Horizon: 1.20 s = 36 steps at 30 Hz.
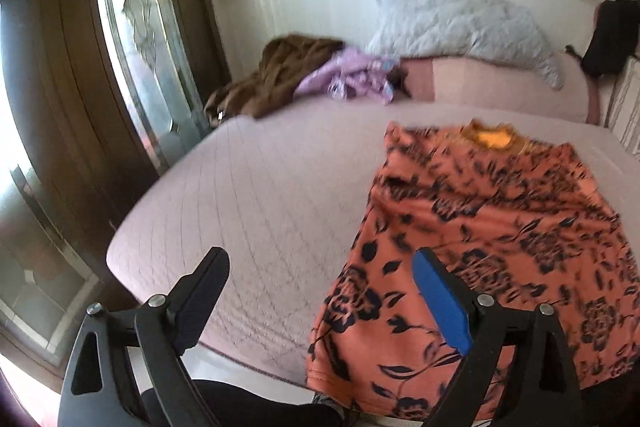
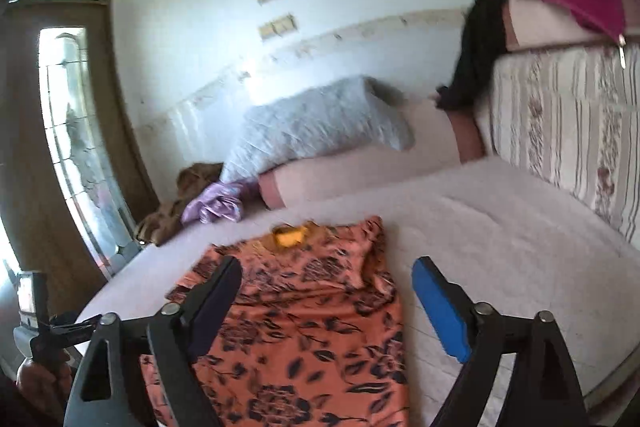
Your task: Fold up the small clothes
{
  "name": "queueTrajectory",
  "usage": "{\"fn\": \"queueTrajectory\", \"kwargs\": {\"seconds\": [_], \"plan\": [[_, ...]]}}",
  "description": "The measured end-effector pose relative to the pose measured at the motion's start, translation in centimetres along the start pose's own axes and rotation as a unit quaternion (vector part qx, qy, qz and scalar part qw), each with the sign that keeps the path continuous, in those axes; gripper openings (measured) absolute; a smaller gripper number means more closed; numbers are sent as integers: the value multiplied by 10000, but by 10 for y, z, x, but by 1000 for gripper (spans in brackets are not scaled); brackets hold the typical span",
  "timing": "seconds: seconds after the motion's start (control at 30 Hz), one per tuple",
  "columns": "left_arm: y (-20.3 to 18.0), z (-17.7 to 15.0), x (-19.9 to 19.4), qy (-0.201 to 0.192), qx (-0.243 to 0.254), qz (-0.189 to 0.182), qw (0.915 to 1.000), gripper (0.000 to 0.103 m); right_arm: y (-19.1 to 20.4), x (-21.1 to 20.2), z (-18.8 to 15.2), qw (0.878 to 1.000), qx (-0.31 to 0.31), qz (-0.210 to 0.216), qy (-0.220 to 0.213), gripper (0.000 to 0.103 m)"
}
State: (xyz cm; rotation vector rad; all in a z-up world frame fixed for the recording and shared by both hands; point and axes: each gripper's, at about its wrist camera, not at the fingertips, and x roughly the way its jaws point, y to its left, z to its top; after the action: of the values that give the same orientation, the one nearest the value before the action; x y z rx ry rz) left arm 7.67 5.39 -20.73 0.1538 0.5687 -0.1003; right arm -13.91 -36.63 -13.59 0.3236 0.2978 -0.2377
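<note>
In the left wrist view, the orange floral top [image 1: 480, 247] lies flat on the pale pink quilted bedspread [image 1: 248, 195], neckline with its yellow inner label away from the camera and the hem hanging a little over the near edge of the bed. Both side edges look already turned in, so the garment reads as a long narrow panel. The left gripper [image 1: 320, 291] hovers above the top's left edge with its jaws wide apart and nothing between them. The likely next step is a fold across the length, so this gripper would do well to come down on the near left hem corner and pinch through all the layers, not just the uppermost one. In the right wrist view, the same top [image 2: 304, 327] runs up the middle, with some puckering near the right shoulder. The right gripper [image 2: 326, 291] also hangs above it, jaws spread and holding nothing, its blue pad over bare bedspread just beside the top's right edge. It should take the matching right hem corner, and both corners should rise together and travel level toward the neckline so the edges land square. A grey pillow [image 2: 320, 123] and a lilac garment [image 2: 216, 207] lie well apart at the head of the bed.
</note>
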Motion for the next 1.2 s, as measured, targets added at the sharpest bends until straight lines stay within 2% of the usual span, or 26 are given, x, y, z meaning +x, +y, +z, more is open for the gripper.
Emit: {"fn": "queueTrajectory", "kwargs": {"seconds": [0.07, 0.17, 0.3, 0.43, 0.5, 0.6, 0.7, 0.83, 0.97, 1.07, 1.2], "plan": [[-3, 7, -16, -192, 20, -27, 9998, 96, 14, -4, 3, 9997, -21, 224, 95, 100], [-6, 14, -31, -353, 11, -81, 9993, 98, 28, -6, 8, 9991, 63, 362, 224, 101], [-7, 18, -39, -340, -86, -182, 9992, 99, 42, -19, 11, 9968, 208, 760, -134, 103], [-11, 18, -43, -457, -68, -65, 9989, 100, 46, -30, 18, 9964, 151, 739, -390, 103], [-13, 18, -41, -404, -77, -134, 9991, 100, 45, -30, 18, 9970, -29, 654, -403, 103], [-17, 16, -38, -352, -35, -111, 9993, 100, 40, -16, 12, 9984, -134, 551, 69, 103], [-22, 14, -34, -312, 57, -81, 9995, 100, 34, 3, 0, 9969, 37, 523, 585, 103], [-25, 10, -27, -231, 120, -2, 9997, 100, 30, 25, -21, 9947, 70, 249, 994, 103], [-26, 3, -7, 61, 159, 87, 9998, 100, 18, 43, -39, 9906, 122, 56, 1364, 103], [-24, -6, 12, 357, 150, 175, 9991, 100, -5, 60, -56, 9836, 368, -149, 1761, 103], [-17, -20, 37, 709, 136, 314, 9969, 100, -43, 75, -77, 9698, 1028, -348, 2186, 103]]}}
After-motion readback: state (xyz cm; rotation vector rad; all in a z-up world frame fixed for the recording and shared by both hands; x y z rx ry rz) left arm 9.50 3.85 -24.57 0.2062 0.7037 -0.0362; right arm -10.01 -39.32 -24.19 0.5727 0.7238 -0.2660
